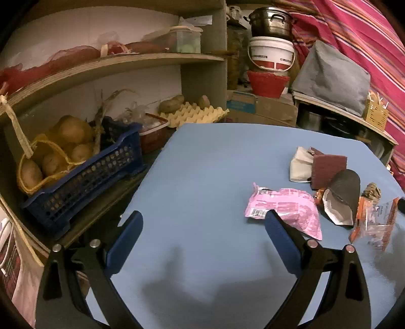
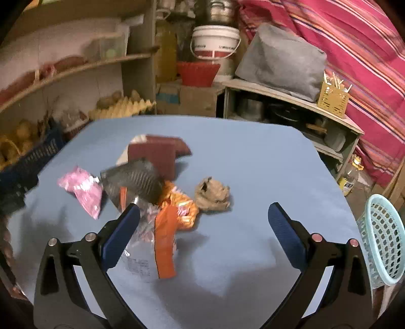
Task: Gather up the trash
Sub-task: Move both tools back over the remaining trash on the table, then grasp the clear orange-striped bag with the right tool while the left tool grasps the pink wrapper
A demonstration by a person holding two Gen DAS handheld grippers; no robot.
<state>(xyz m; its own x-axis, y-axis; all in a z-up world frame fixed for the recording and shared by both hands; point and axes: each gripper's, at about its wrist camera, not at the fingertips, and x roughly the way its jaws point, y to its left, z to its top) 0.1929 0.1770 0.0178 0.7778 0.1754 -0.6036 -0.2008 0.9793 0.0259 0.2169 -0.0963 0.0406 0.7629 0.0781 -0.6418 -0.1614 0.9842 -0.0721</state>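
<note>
A cluttered storeroom surrounds a blue table (image 2: 240, 151). Behind it, a pink striped cloth (image 2: 354, 50) hangs along the right side. Wooden shelves (image 1: 114, 63) on the left carry a dark blue crate (image 1: 83, 174) with netted potatoes (image 1: 50, 157) and a yellow egg tray (image 1: 195, 114). At the back a white bucket (image 2: 215, 41) stands above a red basket (image 2: 197, 72), with a metal pot (image 1: 270, 21) on top of the bucket. A grey covered object (image 2: 281, 63) sits on a low shelf unit (image 2: 291, 101) beside a small yellow holder (image 2: 332, 100). A light blue perforated basket (image 2: 382, 240) stands just off the table's right edge.

The trash lies in a loose cluster on the table's middle: a maroon box (image 2: 154, 154), a dark grey pouch (image 2: 134, 182) overlapping it, a pink wrapper (image 1: 286, 210) to the left, an orange wrapper (image 2: 167, 227) on a clear plastic bag (image 2: 136, 253), a crumpled brown paper ball (image 2: 214, 194) just right of it, and a white packet (image 1: 300, 164) touching the box's far side.

The left gripper (image 1: 202, 222) hovers over bare table with its jaws spread wide, holding nothing; its right finger overlaps the pink wrapper in view. The right gripper (image 2: 202, 215) is likewise spread wide and empty, above the orange wrapper and the paper ball.
</note>
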